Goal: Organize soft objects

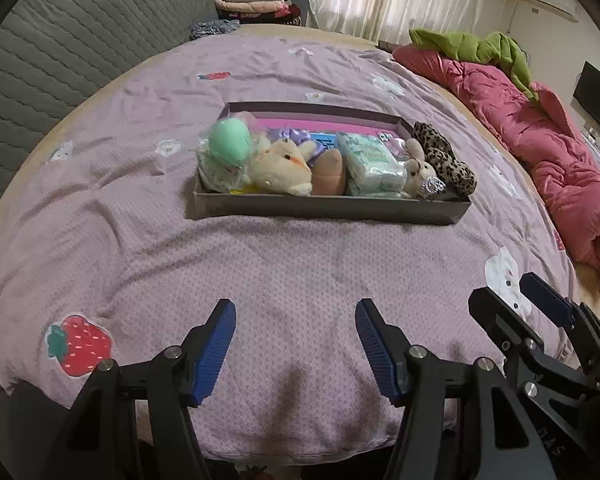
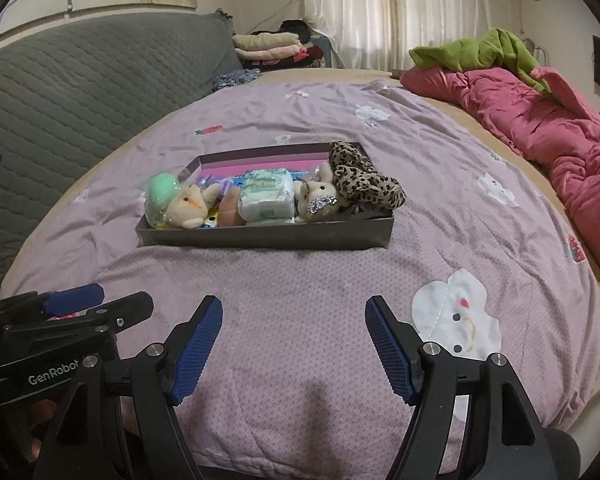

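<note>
1. A shallow grey box sits on a lilac quilt, packed with a mint-green ball, cream plush toys, a tissue pack and a leopard-print item.
2. The left gripper hangs empty over the quilt, jaws wide apart.
3. The right gripper shows at the right edge, beside a pink duvet.

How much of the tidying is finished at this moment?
Looks nearly done: the soft toys, tissue pack and leopard-print piece all sit in the box. The left gripper and right gripper are open and empty. No loose item shows on the bedspread.
</note>
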Demonstrator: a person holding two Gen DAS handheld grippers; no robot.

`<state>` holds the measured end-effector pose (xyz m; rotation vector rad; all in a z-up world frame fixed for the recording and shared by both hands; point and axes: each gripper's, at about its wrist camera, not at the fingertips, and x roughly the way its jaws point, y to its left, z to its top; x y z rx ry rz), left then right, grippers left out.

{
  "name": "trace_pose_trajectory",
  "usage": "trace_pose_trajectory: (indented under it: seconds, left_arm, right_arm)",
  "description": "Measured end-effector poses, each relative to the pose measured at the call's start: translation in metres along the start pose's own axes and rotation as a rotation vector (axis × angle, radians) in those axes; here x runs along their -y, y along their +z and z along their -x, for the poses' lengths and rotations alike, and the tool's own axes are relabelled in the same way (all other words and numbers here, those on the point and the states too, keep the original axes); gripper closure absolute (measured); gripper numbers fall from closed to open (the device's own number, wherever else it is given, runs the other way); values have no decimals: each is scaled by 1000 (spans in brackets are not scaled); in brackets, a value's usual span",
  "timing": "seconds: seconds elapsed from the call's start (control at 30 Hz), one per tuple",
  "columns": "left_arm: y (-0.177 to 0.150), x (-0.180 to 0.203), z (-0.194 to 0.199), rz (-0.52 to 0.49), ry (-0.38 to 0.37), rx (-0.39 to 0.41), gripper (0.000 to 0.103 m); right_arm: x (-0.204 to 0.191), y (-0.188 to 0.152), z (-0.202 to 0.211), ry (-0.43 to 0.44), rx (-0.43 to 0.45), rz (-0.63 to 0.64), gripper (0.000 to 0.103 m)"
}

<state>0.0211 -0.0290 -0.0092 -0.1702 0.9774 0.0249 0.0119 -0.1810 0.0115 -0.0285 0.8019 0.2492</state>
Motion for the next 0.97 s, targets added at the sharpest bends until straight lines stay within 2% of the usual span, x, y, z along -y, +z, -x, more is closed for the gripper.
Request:
trace_pose_trajectory:
  seconds: [0.73, 0.83, 0.97]
  left_arm:
    - [-1, -1, -5, -5, 31, -10, 41]
    - [-1, -1, -5, -8, 25, -1, 41]
    - [2, -4, -9, 7, -27, 13, 41]
  right_arm:
    - [-1, -1, 0, 6, -5, -4, 28]
    - [0, -1, 0, 6, -5, -10, 28]
    - [4, -3, -4, 12, -12, -28, 28]
